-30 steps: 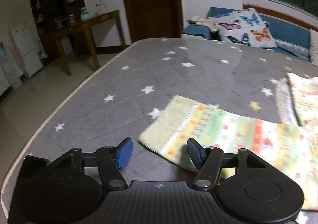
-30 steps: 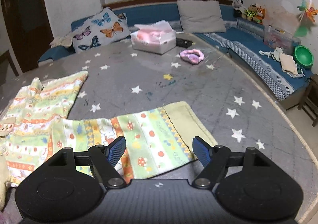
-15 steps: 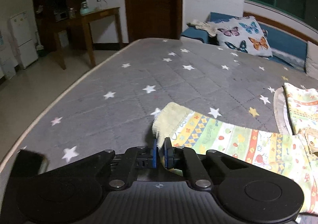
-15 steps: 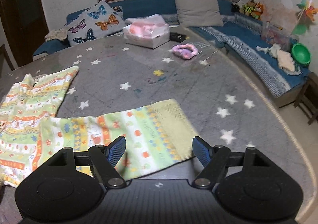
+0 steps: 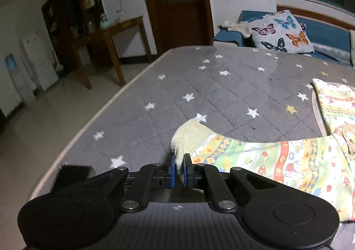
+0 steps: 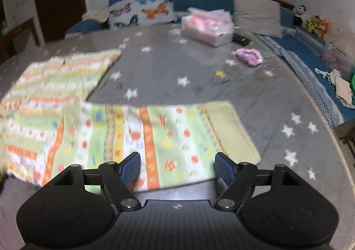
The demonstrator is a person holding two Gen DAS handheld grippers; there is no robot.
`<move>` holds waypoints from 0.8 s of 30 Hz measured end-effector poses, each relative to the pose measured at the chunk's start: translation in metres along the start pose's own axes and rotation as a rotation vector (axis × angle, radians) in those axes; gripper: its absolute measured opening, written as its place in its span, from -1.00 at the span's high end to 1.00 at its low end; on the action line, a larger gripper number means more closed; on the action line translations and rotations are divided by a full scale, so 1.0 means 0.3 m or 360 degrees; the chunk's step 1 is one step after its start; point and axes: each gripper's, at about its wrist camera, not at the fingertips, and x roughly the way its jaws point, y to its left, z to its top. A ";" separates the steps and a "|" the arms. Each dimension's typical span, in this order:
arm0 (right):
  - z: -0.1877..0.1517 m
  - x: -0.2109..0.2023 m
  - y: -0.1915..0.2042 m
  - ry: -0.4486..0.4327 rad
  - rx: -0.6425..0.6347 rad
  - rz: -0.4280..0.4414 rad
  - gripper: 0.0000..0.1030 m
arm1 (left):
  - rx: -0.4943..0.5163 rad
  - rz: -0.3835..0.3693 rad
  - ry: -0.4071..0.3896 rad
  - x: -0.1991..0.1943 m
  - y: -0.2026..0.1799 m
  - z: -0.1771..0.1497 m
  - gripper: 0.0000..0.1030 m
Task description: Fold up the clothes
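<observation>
A child's patterned garment (image 6: 142,132) in green, yellow and orange stripes lies spread on the grey star-print mat (image 5: 221,94). My left gripper (image 5: 178,171) is shut on the pale yellow ribbed cuff (image 5: 188,136) of one sleeve or leg and lifts it off the mat. My right gripper (image 6: 177,167) is open and empty, hovering over the near edge of the other limb, whose yellow cuff (image 6: 230,130) lies flat to the right. The garment's body (image 6: 57,76) lies further back left.
A butterfly pillow (image 5: 281,32) and blue sofa stand behind the mat. A box with pink contents (image 6: 208,25), a purple object (image 6: 249,55) and a grey cushion (image 6: 257,14) lie at the back right. The mat edge (image 5: 88,125) drops to floor on the left. A wooden table (image 5: 115,36) stands beyond.
My left gripper closed on the cuff and raised it, so the cuff now stands up from the mat. My right gripper stayed open and moved left over the other limb.
</observation>
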 end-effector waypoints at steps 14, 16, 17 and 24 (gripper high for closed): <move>0.032 -0.096 0.161 -0.0097 -0.0206 0.0202 -0.38 | 0.0126 -0.0114 -0.0086 -0.091 -0.074 0.008 0.58; 0.037 -0.106 0.227 -0.0105 -0.0273 0.0283 -0.31 | 0.0181 -0.0222 -0.0126 -0.123 -0.125 0.010 0.59; 0.039 -0.109 0.265 -0.0107 -0.0309 0.0329 -0.24 | 0.0212 -0.0281 -0.0137 -0.135 -0.157 0.009 0.63; 0.028 -0.125 0.537 -0.0088 -0.0590 0.0630 -0.09 | 0.0441 -0.0624 -0.0175 -0.184 -0.401 -0.010 0.78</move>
